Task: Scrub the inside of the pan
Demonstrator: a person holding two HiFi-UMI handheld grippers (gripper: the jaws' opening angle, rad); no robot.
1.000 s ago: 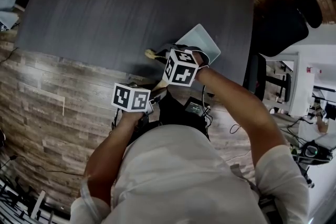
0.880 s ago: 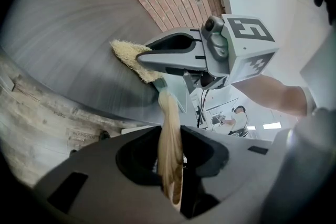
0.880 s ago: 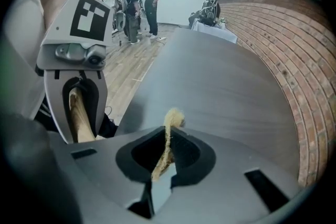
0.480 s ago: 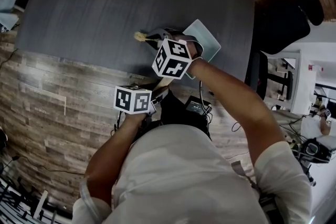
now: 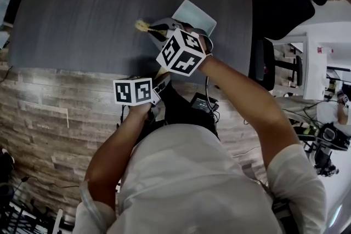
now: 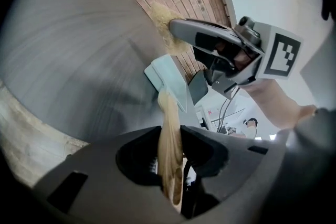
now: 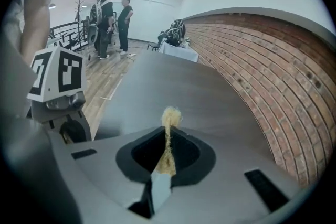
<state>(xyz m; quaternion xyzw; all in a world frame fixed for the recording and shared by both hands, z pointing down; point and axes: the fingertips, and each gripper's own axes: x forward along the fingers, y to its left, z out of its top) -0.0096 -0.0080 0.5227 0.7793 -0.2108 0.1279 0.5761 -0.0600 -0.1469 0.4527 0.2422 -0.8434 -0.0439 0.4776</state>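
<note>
my left tool [image 6: 170,132] is pinching the tan wooden handle [image 6: 169,113] of the pale square pan [image 6: 170,75], with the jaws pressed onto the wood near its end. the pan sits out in front over the dark grey counter [image 5: 98,3], toward its right side and tilted. i cannot tell whether its base touches the top. my right tool [image 7: 167,135] is clamped on a straw-coloured fibrous scrubber [image 7: 170,115], and its tuft points out past the pan's left side, not inside it. my worry is that the pan is held only by its handle, so a hard push on the far side could twist it in the grip. the scrubber is caught by a thin strip and could slide back through the jaws under pressure. the head view gives me the tuft's place beside the pan, but the marker cubes [image 5: 133,91] hide most of both grips, which each tool's own view shows plainly. only the right tool's view shows people [image 7: 113,16] standing far off beyond the counter.
</note>
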